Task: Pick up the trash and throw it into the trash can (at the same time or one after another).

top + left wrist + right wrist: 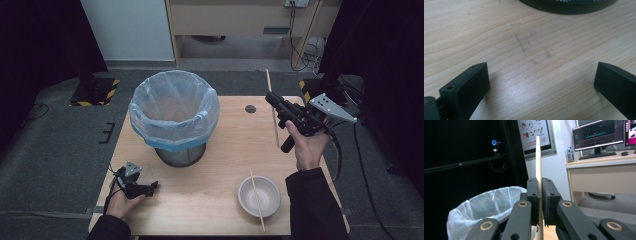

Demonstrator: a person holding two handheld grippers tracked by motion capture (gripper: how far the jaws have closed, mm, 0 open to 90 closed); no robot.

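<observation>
My right gripper (274, 98) is held up over the table's right side by a hand, shut on a thin wooden chopstick (275, 131). In the right gripper view the chopstick (538, 157) stands upright, pinched between the two pads of the gripper (540, 182). A second chopstick (257, 202) lies across a pale bowl (243, 192) at the front right. My left gripper (154, 186) rests low on the table at the front left; its jaws stand wide apart over bare wood in the left gripper view (541, 82).
A wire waste bin (175, 137) lined with a pale plastic bag stands on the wooden table (210, 200) at the back left; its bag (486, 205) and base (569, 6) also show. A round cable hole (250, 108) sits near the far edge.
</observation>
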